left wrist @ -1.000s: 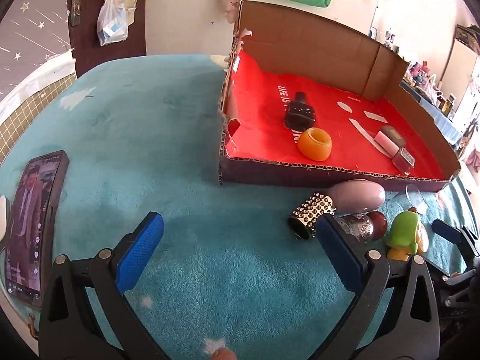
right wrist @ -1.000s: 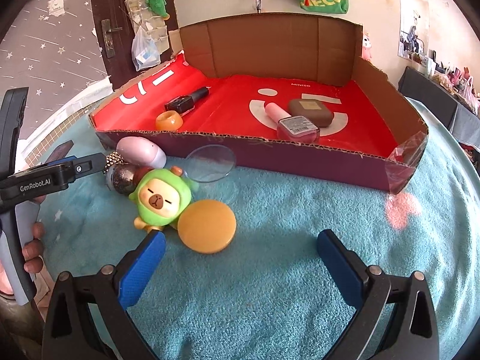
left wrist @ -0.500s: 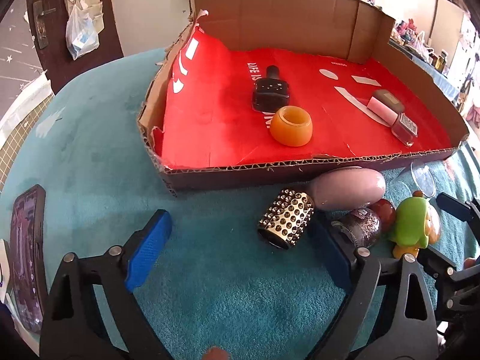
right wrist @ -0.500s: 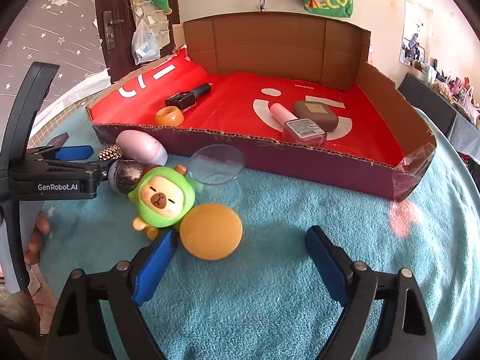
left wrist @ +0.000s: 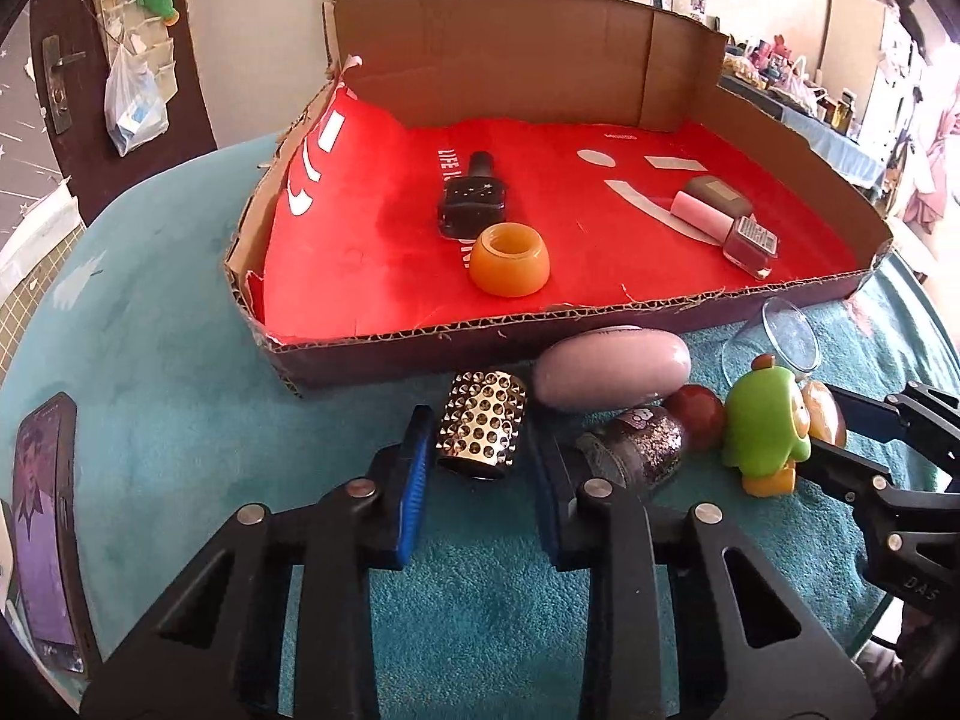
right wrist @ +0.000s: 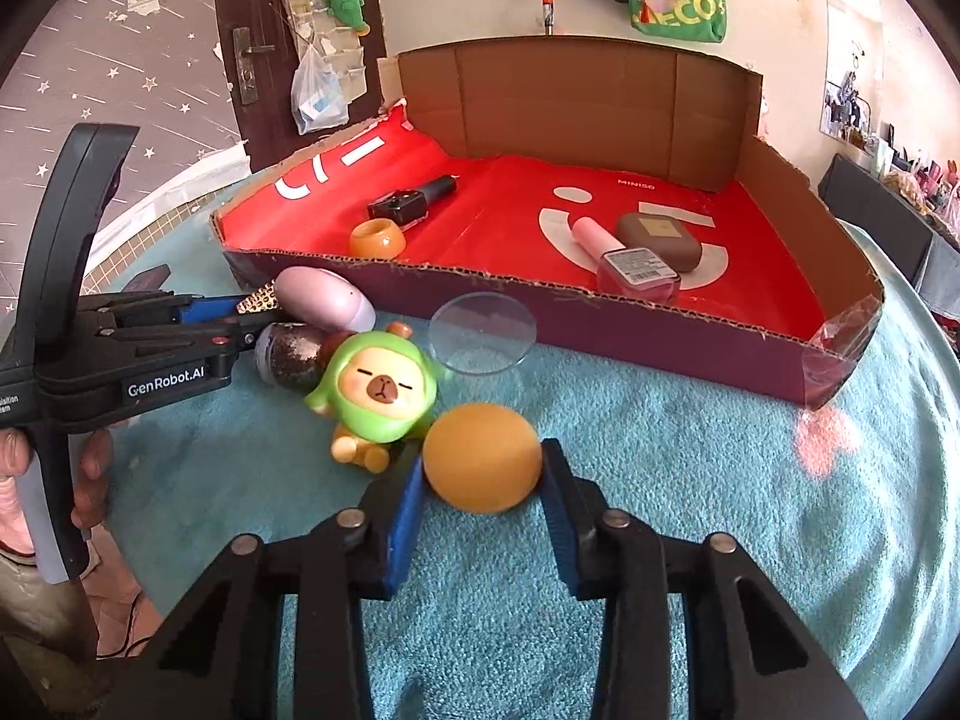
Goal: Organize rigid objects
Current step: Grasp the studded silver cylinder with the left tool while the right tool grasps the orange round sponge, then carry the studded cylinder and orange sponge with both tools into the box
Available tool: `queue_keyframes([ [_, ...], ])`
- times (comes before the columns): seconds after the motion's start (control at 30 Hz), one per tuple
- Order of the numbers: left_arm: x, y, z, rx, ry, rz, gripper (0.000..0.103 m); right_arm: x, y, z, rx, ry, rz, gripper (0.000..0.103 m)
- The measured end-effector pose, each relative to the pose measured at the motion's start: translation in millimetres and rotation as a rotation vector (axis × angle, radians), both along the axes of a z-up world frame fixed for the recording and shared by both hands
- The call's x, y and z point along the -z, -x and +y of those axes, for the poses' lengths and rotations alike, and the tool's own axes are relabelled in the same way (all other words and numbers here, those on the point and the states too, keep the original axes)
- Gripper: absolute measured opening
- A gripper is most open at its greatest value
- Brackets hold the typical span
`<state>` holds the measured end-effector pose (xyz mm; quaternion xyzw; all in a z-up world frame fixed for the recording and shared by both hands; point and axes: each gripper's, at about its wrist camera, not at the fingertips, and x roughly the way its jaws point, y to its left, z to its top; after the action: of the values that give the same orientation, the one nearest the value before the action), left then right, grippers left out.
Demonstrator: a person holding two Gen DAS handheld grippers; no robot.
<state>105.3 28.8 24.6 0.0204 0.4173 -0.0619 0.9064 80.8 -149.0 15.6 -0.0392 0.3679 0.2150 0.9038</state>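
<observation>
Two views show the same teal-covered bench with a red-lined cardboard box on it.

From the left wrist, the left gripper is clenched on a gold studded cylinder that lies on the bench just in front of the box's near wall, its blue pads against the cylinder's two sides. Just right of it lie a lilac egg-shaped case, a dark glitter bottle with a red round cap, and a green hooded figurine; these crowd together. A clear round lid leans near the box's front corner. Inside the box lie a black bottle, an orange ring-shaped holder, a pink nail-polish bottle and a brown case. A phone lies at the bench's left edge. The right gripper's black frame enters at the far right, beside the figurine.

From the right wrist, the right gripper is clamped on an orange disc, which sits on the bench just right of the green hooded figurine, with a blue pad on either side of it. The clear round lid lies beyond, near the box wall. At left, a hand holds the left gripper's handle, its tips reaching the studded cylinder beside the lilac case and glitter bottle.
</observation>
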Motion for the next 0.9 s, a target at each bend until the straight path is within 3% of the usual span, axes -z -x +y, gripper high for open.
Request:
queue_keyframes([
  [0.9,-29,54,-22,0.127,0.108,-0.053,0.025,-29,11,-15,-0.033,-0.125,-0.013,0.039],
])
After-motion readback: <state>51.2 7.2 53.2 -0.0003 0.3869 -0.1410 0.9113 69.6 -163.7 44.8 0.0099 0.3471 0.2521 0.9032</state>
